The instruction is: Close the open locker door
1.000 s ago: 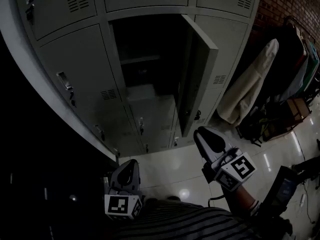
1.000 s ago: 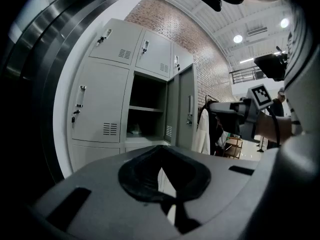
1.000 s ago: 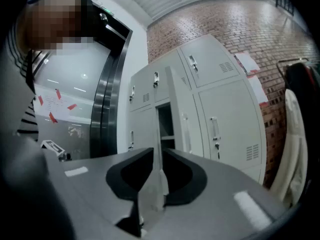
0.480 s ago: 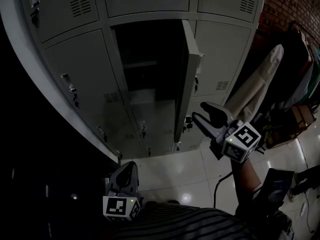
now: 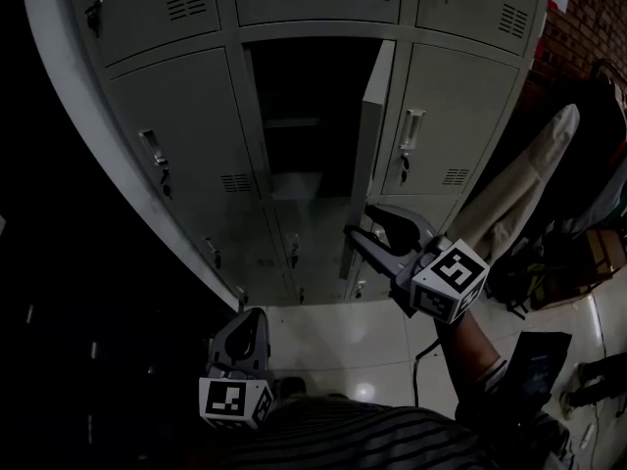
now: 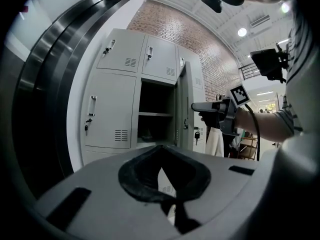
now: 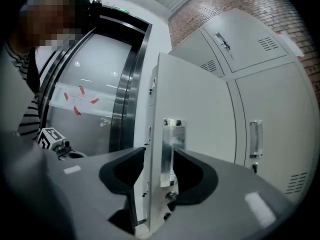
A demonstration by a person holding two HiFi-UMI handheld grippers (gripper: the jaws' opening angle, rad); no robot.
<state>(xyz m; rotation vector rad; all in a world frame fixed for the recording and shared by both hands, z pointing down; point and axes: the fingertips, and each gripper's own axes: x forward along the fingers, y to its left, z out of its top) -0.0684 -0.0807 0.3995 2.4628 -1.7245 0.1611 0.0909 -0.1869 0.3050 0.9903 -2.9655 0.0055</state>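
The grey locker door (image 5: 370, 155) stands ajar, seen almost edge-on, beside its dark open compartment (image 5: 304, 116). My right gripper (image 5: 361, 225) is at the door's lower free edge. In the right gripper view the door (image 7: 200, 114) and its metal handle plate (image 7: 170, 144) sit between the jaws of the right gripper (image 7: 160, 154); the jaws stand wide and are closing, with no clear press by the pads. My left gripper (image 5: 251, 317) hangs low by my body, shut on nothing. The left gripper (image 6: 160, 151) looks at the locker bank and the right gripper (image 6: 202, 106).
Closed lockers (image 5: 186, 135) surround the open one, each with a small handle and lock. A pale coat (image 5: 529, 174) hangs at the right by a brick wall (image 5: 588, 8). Glossy floor (image 5: 333, 331) lies below. A dark curved metal frame (image 5: 39, 213) borders the left.
My right gripper rose from near the floor to the door's free edge and its jaws opened around that edge. The door now shows more edge-on. The left gripper stayed low.
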